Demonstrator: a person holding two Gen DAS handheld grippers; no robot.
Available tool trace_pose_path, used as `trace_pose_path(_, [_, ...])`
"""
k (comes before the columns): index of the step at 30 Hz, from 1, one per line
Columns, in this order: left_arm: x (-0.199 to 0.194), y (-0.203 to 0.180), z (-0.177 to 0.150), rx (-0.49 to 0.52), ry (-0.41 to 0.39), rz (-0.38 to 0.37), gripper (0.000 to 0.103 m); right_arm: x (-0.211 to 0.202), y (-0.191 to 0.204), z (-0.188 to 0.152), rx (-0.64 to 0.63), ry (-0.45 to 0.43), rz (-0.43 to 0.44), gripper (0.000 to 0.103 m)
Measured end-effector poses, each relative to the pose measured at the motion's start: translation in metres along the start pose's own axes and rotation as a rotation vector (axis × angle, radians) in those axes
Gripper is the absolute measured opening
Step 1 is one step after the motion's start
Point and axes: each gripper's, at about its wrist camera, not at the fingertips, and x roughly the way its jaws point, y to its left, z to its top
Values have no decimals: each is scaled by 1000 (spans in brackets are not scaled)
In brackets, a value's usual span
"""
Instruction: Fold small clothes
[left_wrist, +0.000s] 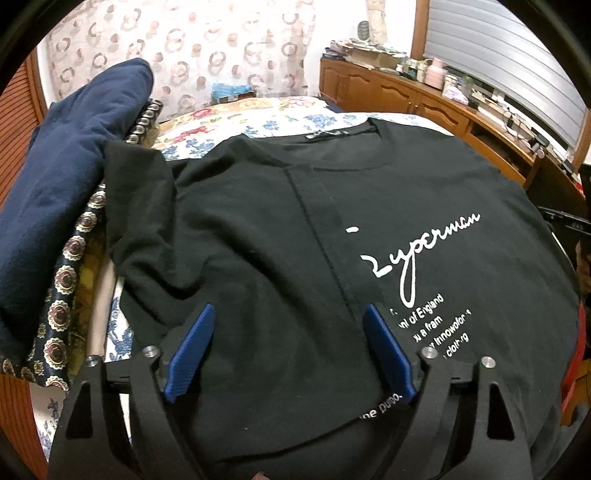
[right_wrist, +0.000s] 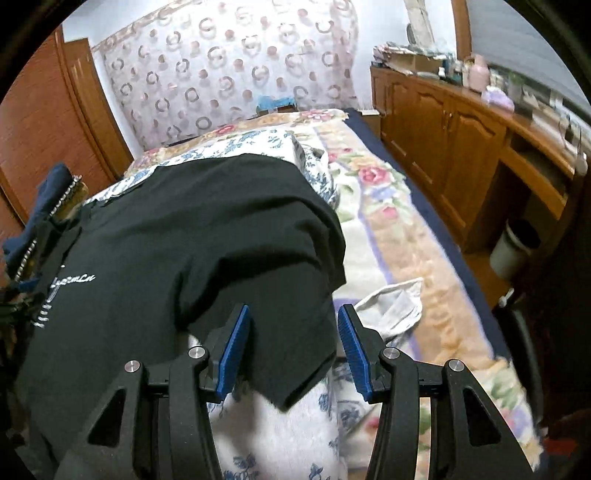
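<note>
Folding black T-shirt (left_wrist: 258, 229) spread on floral bedspread (right_wrist: 388, 236), left side already folded in; my left gripper (left_wrist: 288, 343) gapes over it, right gripper (right_wrist: 291, 347) released astride right sleeve (right_wrist: 288, 332), needs clamping & flipping inward next.

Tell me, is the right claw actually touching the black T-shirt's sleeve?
Cannot tell. The right wrist view shows the right claw open around the black T-shirt sleeve, but not whether a blue pad brushes the cloth.
</note>
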Motion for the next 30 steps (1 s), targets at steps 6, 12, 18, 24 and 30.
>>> trace_pose_path(6, [5,-9,1,45,21,-14,101,-5,-9,-5,13,-1,8,51])
trace_pose_path(12, [6,-10,0,45,25,-14,102,-5,-10,-8,26,4,35,51])
trace_pose_path(18, [5,-10,0,45,25,-13,103,-6,-4,-10,-12,-6,28,36])
trace_pose_path(24, [5,-9,0,45,25,-13,103,-12,6,-6,-119,-50,-57,5])
trace_pose_path(30, [1,-7,1,26,4,12,102,-24,26,10,-200,-124,-55,4])
